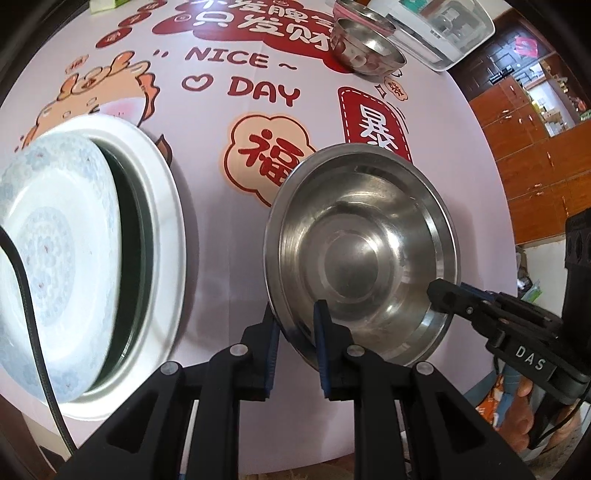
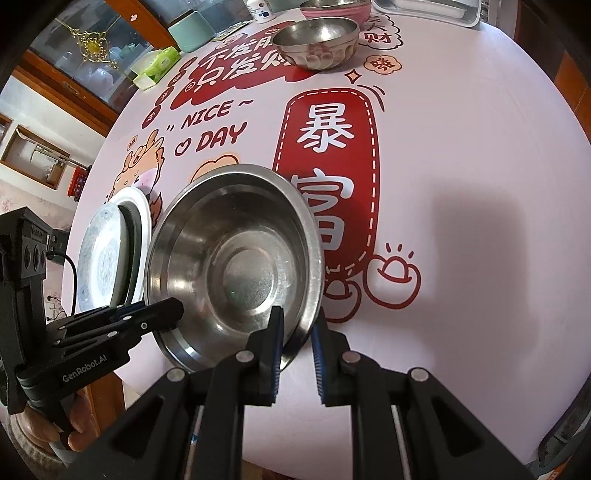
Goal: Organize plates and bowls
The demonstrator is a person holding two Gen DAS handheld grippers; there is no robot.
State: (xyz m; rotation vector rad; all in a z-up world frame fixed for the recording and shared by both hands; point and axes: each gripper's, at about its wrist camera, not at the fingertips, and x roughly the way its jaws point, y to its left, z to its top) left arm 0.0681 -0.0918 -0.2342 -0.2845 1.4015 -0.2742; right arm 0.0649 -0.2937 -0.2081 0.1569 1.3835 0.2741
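A wide steel plate (image 1: pixel 364 254) is held between both grippers above the table. My left gripper (image 1: pixel 297 332) is shut on its near-left rim. My right gripper (image 2: pixel 297 332) is shut on its near-right rim, and it shows in the left wrist view (image 1: pixel 443 290) at the plate's right edge. The plate also shows in the right wrist view (image 2: pixel 236 266), with the left gripper (image 2: pixel 162 310) on its left rim. A stack of white plates (image 1: pixel 74 258) lies at left, a patterned one on top; it also shows in the right wrist view (image 2: pixel 110 254).
A steel bowl (image 1: pixel 364 50) stands at the far side, also in the right wrist view (image 2: pixel 319 42), with a pink-rimmed bowl (image 2: pixel 334 9) behind it. A metal tray (image 1: pixel 436 29) lies at the back right. The printed tablecloth (image 2: pixel 461 166) covers the table.
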